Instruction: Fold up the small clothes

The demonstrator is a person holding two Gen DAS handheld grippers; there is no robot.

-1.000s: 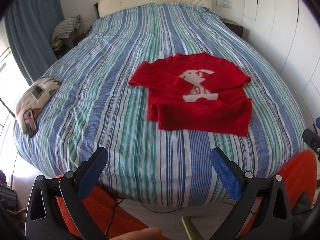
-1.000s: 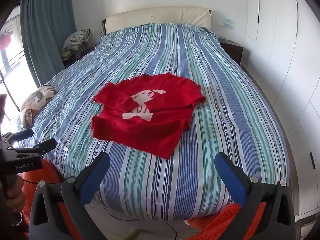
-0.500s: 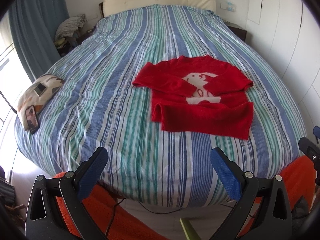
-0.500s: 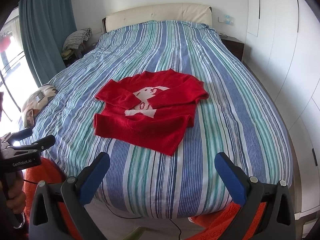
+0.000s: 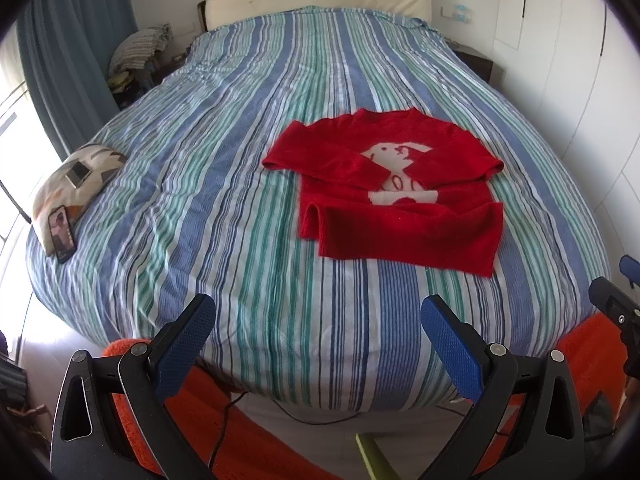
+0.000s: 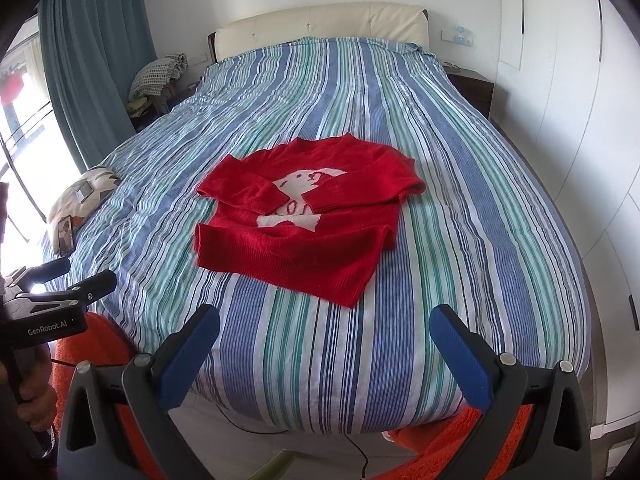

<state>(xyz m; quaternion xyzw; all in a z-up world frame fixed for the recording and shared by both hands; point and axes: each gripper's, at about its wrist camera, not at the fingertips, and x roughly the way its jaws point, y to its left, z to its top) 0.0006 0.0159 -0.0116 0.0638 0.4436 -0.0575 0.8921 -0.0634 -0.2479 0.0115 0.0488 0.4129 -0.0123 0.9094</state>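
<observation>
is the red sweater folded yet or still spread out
Partly folded. The red sweater lies flat on the bed with both sleeves crossed over its chest and the hem still unfolded.

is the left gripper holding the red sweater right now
No, the left gripper is open and empty, short of the red sweater lying on the bed.

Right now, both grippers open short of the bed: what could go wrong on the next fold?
1. The red sweater has both sleeves crossed loose over its chest; lifting the hem could slide them out.
2. Its near hem already curls at one corner, so a pinch there may grab uneven layers.
3. The striped cover could get pinched together with the knit.
</observation>
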